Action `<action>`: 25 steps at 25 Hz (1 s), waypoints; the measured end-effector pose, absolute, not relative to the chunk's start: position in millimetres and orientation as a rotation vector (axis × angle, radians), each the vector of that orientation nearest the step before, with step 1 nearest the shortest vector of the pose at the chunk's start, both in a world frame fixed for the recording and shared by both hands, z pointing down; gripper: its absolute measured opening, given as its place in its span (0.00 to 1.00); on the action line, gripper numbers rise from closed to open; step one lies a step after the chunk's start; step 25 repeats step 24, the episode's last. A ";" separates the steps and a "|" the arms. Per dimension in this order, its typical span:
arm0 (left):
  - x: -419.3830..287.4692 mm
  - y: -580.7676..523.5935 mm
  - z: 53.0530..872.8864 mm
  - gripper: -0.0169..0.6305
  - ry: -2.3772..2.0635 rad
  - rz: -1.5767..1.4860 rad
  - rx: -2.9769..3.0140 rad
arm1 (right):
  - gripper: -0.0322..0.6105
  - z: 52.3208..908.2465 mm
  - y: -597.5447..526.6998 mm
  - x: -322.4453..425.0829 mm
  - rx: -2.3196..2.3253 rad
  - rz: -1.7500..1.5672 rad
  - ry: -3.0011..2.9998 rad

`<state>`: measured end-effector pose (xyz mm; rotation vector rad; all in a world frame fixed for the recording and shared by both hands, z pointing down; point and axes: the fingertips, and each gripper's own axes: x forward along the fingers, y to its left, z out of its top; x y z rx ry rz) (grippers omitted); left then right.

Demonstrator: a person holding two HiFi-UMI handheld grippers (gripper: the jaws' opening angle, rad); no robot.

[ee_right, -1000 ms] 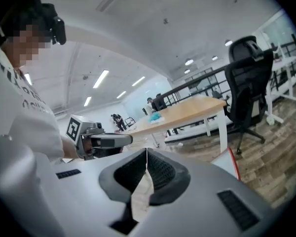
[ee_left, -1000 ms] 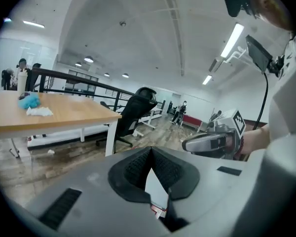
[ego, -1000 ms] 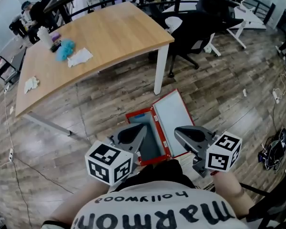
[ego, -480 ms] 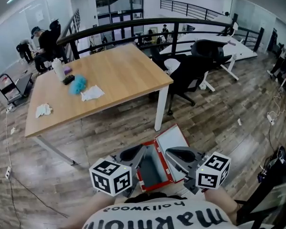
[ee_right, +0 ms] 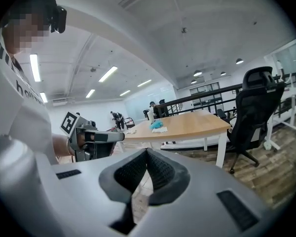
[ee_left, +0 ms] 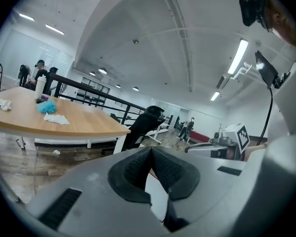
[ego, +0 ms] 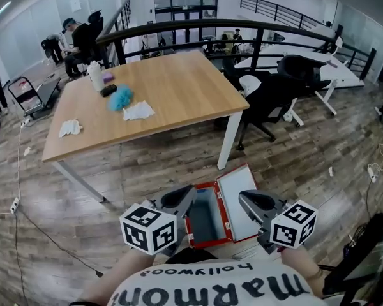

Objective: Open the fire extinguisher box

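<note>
The red fire extinguisher box [ego: 186,225] lies on the wooden floor just in front of me, its grey inside showing. Its pale lid [ego: 239,199] is swung out to the right. My left gripper [ego: 182,196] hangs above the box's left side with its jaws closed and nothing between them. My right gripper [ego: 247,200] is over the lid, also shut and empty. In the left gripper view the pads [ee_left: 138,169] meet at the tip, and the right gripper [ee_left: 222,144] shows beyond. The right gripper view shows its own pads [ee_right: 160,172] together.
A wooden table [ego: 159,94] stands ahead with a blue cloth [ego: 120,97], white rags and a bottle on it. A black office chair [ego: 274,97] is to its right. A dark railing [ego: 242,27] runs behind. People stand at the far left; cables lie on the floor.
The head view has tilted up and drawn back, so the box looks smaller and lower in the picture. Both grippers stay shut and close together over the box.
</note>
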<state>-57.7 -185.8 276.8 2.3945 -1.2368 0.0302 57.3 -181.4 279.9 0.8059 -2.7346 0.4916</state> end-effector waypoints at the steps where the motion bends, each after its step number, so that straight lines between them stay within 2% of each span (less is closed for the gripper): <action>1: -56.0 -185.9 279.8 0.04 -1.237 0.036 2.390 | 0.06 280.6 -183.4 59.9 0.811 0.498 -2.736; 25: -54.4 -187.4 301.8 0.04 -1.239 0.081 2.329 | 0.06 305.9 -192.2 95.8 0.931 0.644 -2.652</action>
